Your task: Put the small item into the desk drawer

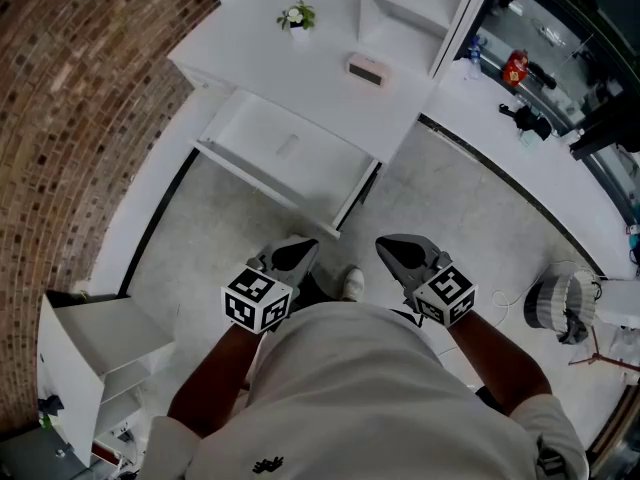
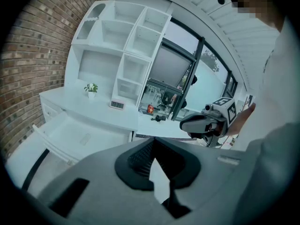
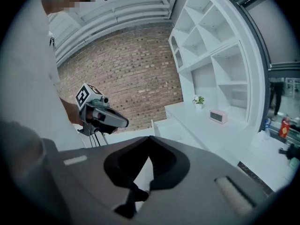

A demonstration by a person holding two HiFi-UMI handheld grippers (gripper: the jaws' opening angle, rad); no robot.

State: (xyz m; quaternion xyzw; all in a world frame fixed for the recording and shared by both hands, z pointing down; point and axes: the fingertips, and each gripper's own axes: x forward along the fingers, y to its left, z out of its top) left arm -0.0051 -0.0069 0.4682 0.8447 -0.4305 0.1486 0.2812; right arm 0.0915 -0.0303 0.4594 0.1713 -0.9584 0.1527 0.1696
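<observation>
Close in front of the person, the left gripper (image 1: 305, 248) and right gripper (image 1: 388, 247) sit side by side, apart, both clenched on nothing. Beyond them the desk drawer (image 1: 255, 128) stands open – the small flat item (image 1: 288, 146) lies on its floor. Farther off, on the desk (image 1: 300, 73), are a pink clock (image 1: 365, 70) and a potted plant (image 1: 297, 16).

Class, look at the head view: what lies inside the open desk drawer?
One small pale flat item lies on the floor of the drawer, near its middle. The drawer's rear, beneath the desktop, is covered, so nothing there can be checked.
</observation>
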